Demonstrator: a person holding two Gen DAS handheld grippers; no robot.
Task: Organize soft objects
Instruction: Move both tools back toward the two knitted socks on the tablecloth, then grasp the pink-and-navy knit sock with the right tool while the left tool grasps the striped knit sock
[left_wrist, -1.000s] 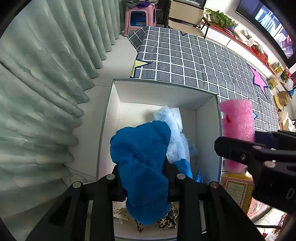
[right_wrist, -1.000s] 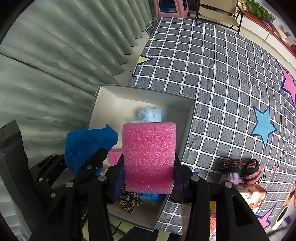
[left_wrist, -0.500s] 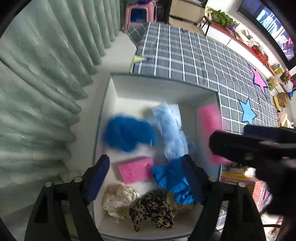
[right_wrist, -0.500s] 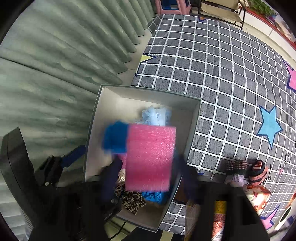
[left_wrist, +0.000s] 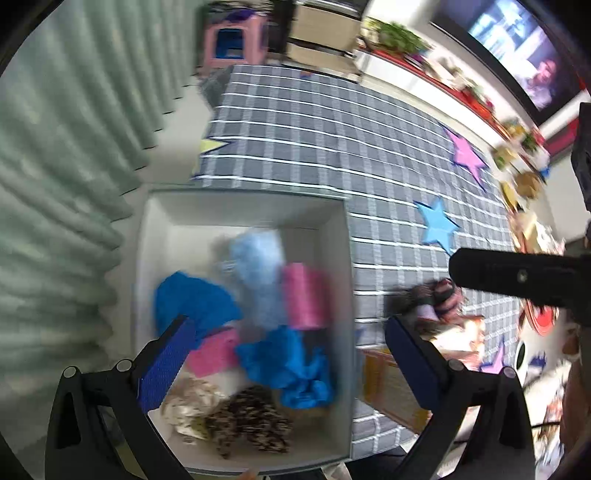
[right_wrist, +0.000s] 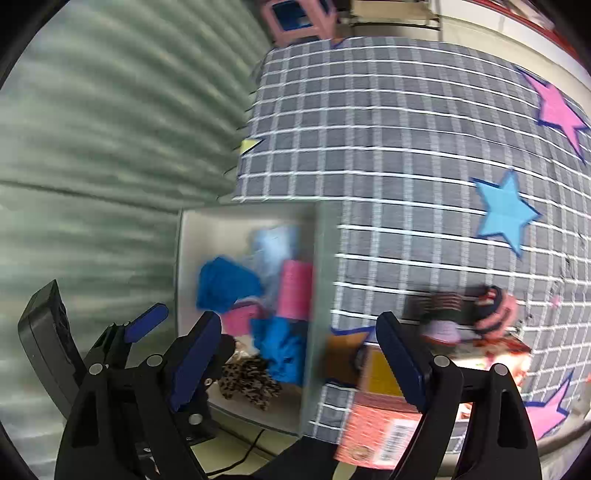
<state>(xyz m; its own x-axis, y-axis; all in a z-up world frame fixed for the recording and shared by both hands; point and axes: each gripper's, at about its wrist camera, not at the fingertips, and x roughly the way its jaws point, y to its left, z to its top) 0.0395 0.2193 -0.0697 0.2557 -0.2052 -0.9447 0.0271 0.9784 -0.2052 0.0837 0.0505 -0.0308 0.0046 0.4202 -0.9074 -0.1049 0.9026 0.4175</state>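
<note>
A white box (left_wrist: 243, 206) stands on the floor with soft things inside. In it lie a crumpled blue cloth (left_wrist: 188, 299), a pink foam roll (left_wrist: 304, 299), a pale blue fluffy piece (left_wrist: 256, 266), a flat pink sponge (left_wrist: 214, 350), a second blue cloth (left_wrist: 291, 365) and a leopard-print cloth (left_wrist: 247, 417). My left gripper (left_wrist: 286, 325) hangs above the box, its jaws opening with nothing between them. My right gripper (right_wrist: 298, 319) is open and empty over the box's right wall (right_wrist: 317, 280). The pink foam roll (right_wrist: 293, 291) rests against that wall.
Pleated green curtains (left_wrist: 74, 166) run along the left. A grey checked rug (right_wrist: 406, 129) with stars spreads to the right, with striped knitted pieces (right_wrist: 465, 310) on it. A printed carton (right_wrist: 376, 424) sits by the box's right side. A pink stool (left_wrist: 232, 40) stands far back.
Both grippers have opened. The blue cloth dropped from the left one and the pink foam roll from the right one into the box. Both hands have shifted right and up.
</note>
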